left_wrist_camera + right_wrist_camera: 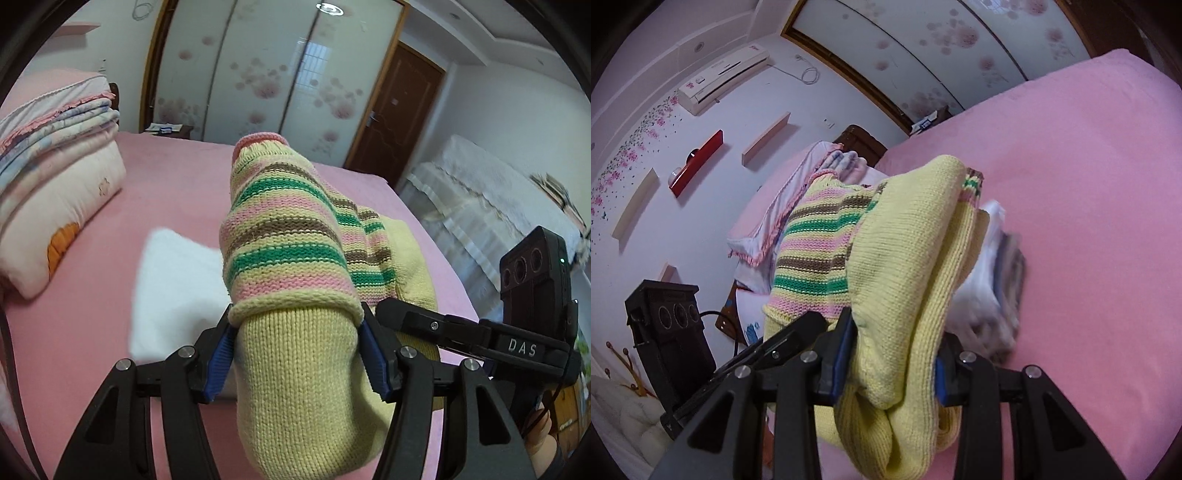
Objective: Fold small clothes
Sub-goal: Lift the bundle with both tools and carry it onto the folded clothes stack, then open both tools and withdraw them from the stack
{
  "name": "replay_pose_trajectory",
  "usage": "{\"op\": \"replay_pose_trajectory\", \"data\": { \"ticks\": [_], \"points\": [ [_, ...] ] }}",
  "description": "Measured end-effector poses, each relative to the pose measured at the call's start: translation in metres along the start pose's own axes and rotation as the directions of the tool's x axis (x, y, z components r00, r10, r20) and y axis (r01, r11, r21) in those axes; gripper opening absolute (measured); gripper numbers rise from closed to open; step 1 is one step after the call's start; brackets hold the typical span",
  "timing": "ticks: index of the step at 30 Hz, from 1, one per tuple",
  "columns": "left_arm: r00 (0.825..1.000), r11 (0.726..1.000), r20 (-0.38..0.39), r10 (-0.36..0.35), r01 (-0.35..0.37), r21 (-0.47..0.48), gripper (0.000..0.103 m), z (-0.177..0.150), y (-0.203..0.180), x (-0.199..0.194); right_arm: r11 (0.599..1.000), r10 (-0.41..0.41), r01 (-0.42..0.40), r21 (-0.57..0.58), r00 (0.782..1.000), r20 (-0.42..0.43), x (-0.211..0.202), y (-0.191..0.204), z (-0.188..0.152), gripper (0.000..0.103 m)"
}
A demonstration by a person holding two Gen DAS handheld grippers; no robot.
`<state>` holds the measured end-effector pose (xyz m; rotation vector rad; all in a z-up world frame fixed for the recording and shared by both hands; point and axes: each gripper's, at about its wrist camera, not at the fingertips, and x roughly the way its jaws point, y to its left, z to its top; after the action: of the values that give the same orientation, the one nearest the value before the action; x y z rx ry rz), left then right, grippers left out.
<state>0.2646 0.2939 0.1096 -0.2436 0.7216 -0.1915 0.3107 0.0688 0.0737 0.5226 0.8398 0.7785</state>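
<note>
The striped knit sweater (284,229) is off the bed (92,332) and hangs in the air between the two tools; the left tool (295,354) clamps its blue pads on a thick bunch of the plain yellow knit, and the striped part drapes forward over that bunch and away from the camera; the right tool (892,354) likewise pinches a folded wad of yellow knit, with the striped panel falling off to its left in that view, toward the left tool; each tool is closed on cloth, neither stands empty.

The relation that matters is that the two grips sit close side by side on the same garment; in the left wrist view the right tool's finger lies just beside the left tool's right pad, nearly touching the cloth there; so the sweater's span between the grips is short and slack, and its long axis runs forward from both tools toward the far end of the bed, not across between them.

Below and ahead, on the pink sheet toward the middle of the bed, lies a white folded cloth (173,288), blurred; a stack of folded quilts (55,177) sits at the far left corner by the headboard.

My judgement: the garment is being carried, probably to be laid or stacked; both tools are equally near, so both must lower together, keeping the hanging end leading toward the bed.
</note>
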Motion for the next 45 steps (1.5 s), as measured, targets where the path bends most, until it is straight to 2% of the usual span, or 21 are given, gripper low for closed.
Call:
{"op": "replay_pose_trajectory", "data": {
  "ticks": [2, 5, 10, 15, 18, 19, 20, 22, 26, 30, 35, 40, 43, 45],
  "points": [
    [1.000, 1.000, -0.005, -0.005, 0.005, -0.013, 0.060, 0.020, 0.032, 0.019, 1.000, -0.013, 0.013, -0.001, 1.000, 0.011, 0.033, 0.006, 0.018, 0.036],
    [1.000, 0.999, -0.015, 0.007, -0.008, -0.052, 0.060, 0.036, 0.057, 0.057, 0.999, -0.033, 0.033, 0.016, 0.999, 0.010, 0.077, 0.002, 0.029, 0.036],
    [0.997, 0.991, -0.079, 0.026, -0.035, -0.127, 0.060, 0.031, 0.083, 0.125, 0.992, -0.102, 0.102, 0.070, 0.995, -0.016, 0.134, -0.027, 0.029, 0.036],
    [0.990, 0.990, -0.119, 0.075, -0.088, -0.109, 0.063, 0.015, 0.097, 0.171, 0.982, -0.120, 0.129, 0.136, 0.990, -0.069, 0.167, -0.062, 0.021, 0.037],
    [0.990, 0.990, -0.095, 0.109, -0.116, -0.078, 0.077, 0.008, 0.100, 0.181, 0.980, -0.141, 0.149, 0.134, 0.988, -0.066, 0.173, -0.074, 0.014, 0.042],
    [0.988, 0.989, -0.084, 0.131, -0.136, -0.061, 0.087, 0.004, 0.099, 0.181, 0.979, -0.167, 0.172, 0.108, 0.984, -0.062, 0.173, -0.072, 0.012, 0.045],
    [0.987, 0.987, -0.075, 0.146, -0.150, -0.051, 0.093, 0.002, 0.099, 0.180, 0.979, -0.179, 0.184, 0.087, 0.982, -0.059, 0.171, -0.071, 0.011, 0.047],
    [0.988, 0.987, -0.067, 0.143, -0.147, -0.069, 0.098, 0.001, 0.103, 0.174, 0.978, -0.200, 0.203, 0.042, 0.977, -0.076, 0.168, -0.065, 0.013, 0.053],
    [0.990, 0.982, -0.011, 0.138, -0.138, -0.126, 0.098, 0.006, 0.111, 0.153, 0.969, -0.242, 0.238, -0.063, 0.967, -0.079, 0.153, -0.049, 0.017, 0.055],
    [0.987, 0.978, 0.042, 0.156, -0.148, -0.144, 0.099, 0.010, 0.102, 0.122, 0.962, -0.257, 0.251, -0.107, 0.965, -0.047, 0.127, -0.037, 0.019, 0.055],
    [0.973, 0.975, 0.072, 0.218, -0.213, -0.065, 0.101, 0.006, 0.059, 0.084, 0.946, -0.291, 0.287, -0.152, 0.957, -0.003, 0.082, -0.025, 0.011, 0.055],
    [0.943, 0.946, 0.067, 0.325, -0.325, -0.018, 0.102, -0.016, 0.003, 0.047, 0.934, -0.322, 0.322, -0.155, 0.946, 0.023, 0.026, -0.019, -0.006, 0.055],
    [0.934, 0.934, 0.060, 0.352, -0.354, 0.041, 0.102, -0.036, -0.037, 0.023, 0.927, -0.338, 0.339, -0.159, 0.941, 0.035, -0.016, -0.015, -0.024, 0.055],
    [0.938, 0.936, 0.065, 0.340, -0.345, 0.070, 0.102, -0.050, -0.061, 0.007, 0.921, -0.349, 0.351, -0.169, 0.936, 0.040, -0.044, -0.010, -0.039, 0.055]
  ]
}}
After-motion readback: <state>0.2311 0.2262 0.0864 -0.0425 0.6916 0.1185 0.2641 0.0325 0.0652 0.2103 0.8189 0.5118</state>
